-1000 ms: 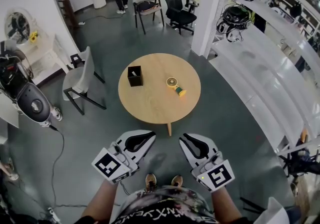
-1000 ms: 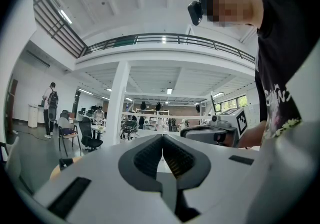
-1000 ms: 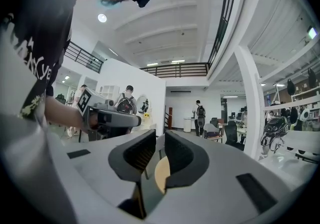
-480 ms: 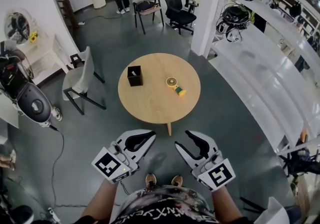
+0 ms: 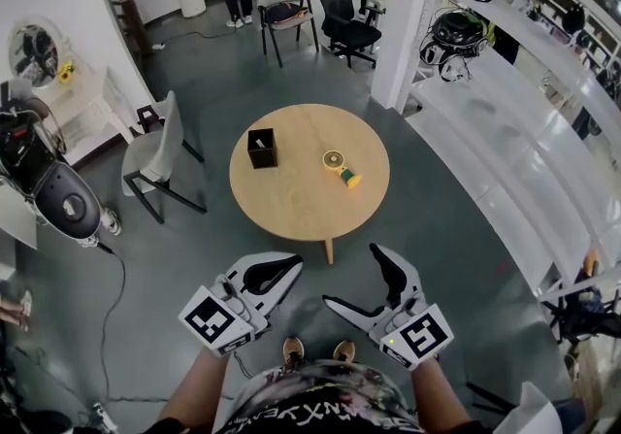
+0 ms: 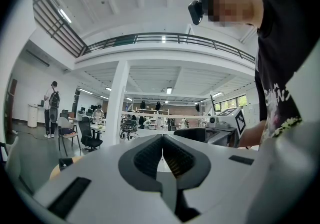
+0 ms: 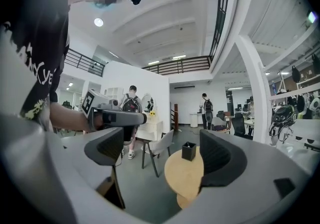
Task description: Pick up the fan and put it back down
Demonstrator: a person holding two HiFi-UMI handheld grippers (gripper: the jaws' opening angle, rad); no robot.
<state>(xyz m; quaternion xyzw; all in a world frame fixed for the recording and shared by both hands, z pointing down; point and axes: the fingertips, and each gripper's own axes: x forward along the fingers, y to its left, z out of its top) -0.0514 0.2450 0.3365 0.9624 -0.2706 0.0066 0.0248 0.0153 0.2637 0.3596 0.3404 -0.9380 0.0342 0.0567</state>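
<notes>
One fan (image 5: 340, 167) lies well inside the table (image 5: 291, 218) rim, black box (image 5: 261, 147) apart.

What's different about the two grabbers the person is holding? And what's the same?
The left gripper has its jaws shut together; the right gripper has its jaws wide apart, having just been opening. The left gripper's pads leave no gap; between the right gripper's pads the round table and black box show. Both are empty and hang short of the table, away from the fan.
</notes>
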